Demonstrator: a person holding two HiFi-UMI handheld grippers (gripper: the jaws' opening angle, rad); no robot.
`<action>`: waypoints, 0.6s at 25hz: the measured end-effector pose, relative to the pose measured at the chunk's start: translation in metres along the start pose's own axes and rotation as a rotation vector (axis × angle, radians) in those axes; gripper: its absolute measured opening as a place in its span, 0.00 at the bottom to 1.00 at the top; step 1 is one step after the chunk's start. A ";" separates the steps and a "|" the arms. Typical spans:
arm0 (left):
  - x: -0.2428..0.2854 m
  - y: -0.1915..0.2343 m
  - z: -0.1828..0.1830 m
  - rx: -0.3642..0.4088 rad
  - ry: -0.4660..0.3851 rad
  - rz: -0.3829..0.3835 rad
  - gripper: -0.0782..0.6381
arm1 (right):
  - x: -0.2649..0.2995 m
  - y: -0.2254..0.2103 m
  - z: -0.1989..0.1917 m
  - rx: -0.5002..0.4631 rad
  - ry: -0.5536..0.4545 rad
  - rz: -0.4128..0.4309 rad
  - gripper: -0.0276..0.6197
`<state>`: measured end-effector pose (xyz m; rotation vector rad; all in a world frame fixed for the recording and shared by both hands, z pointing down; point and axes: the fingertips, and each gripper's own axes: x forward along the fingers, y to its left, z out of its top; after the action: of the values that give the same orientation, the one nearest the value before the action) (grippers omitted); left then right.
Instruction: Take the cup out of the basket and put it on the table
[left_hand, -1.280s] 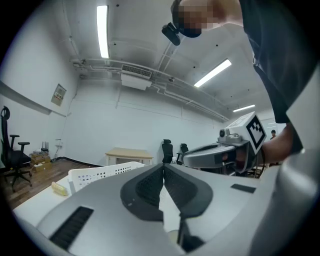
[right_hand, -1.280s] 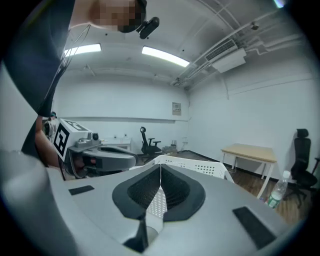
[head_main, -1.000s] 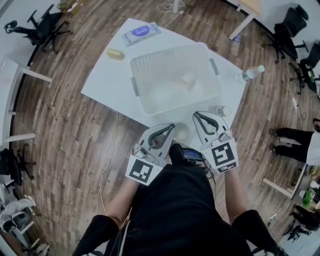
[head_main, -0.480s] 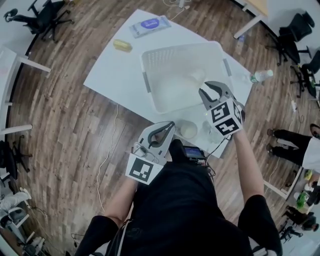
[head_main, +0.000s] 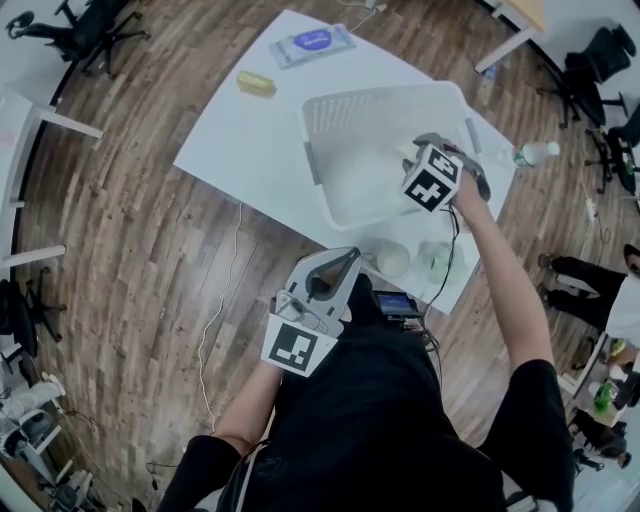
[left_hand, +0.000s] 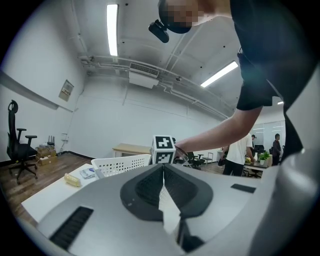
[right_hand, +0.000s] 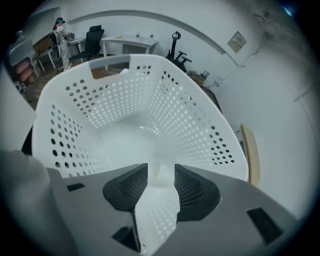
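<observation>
The white perforated basket (head_main: 345, 108) stands on the white table (head_main: 235, 140). My right gripper (head_main: 424, 143) reaches down into it over its right side, and its jaws are opening. In the right gripper view the basket's walls (right_hand: 112, 97) fill the frame, and a pale blurred shape, likely the cup (right_hand: 161, 167), shows in the gap of the right gripper (right_hand: 161, 175); the pads do not press on it. My left gripper (head_main: 338, 266) hangs at the table's near edge, shut and empty, its jaws meeting in the left gripper view (left_hand: 163, 172).
A white cup (head_main: 392, 258) and a clear cup (head_main: 437, 262) stand on the table's near corner. A yellow item (head_main: 256, 83) and a blue wipes pack (head_main: 314, 42) lie at the far side, a bottle (head_main: 535, 153) at the right corner. Office chairs (head_main: 75, 35) ring the table.
My right gripper has gone from the table's near edge forward and down into the basket, and its jaws have parted. The left gripper has stayed where it was.
</observation>
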<state>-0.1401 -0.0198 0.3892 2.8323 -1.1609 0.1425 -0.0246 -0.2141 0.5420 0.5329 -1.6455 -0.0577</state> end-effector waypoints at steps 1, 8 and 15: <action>0.000 0.000 0.000 -0.003 0.002 -0.002 0.12 | 0.008 0.000 0.000 -0.009 0.034 0.008 0.30; -0.003 0.002 -0.006 -0.010 0.029 -0.003 0.12 | 0.063 0.002 -0.004 -0.116 0.261 0.022 0.30; -0.009 0.006 -0.009 -0.019 0.048 0.015 0.12 | 0.097 0.005 -0.012 -0.111 0.380 -0.043 0.30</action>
<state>-0.1518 -0.0169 0.3974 2.7885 -1.1677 0.1978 -0.0195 -0.2428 0.6356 0.4624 -1.2528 -0.0740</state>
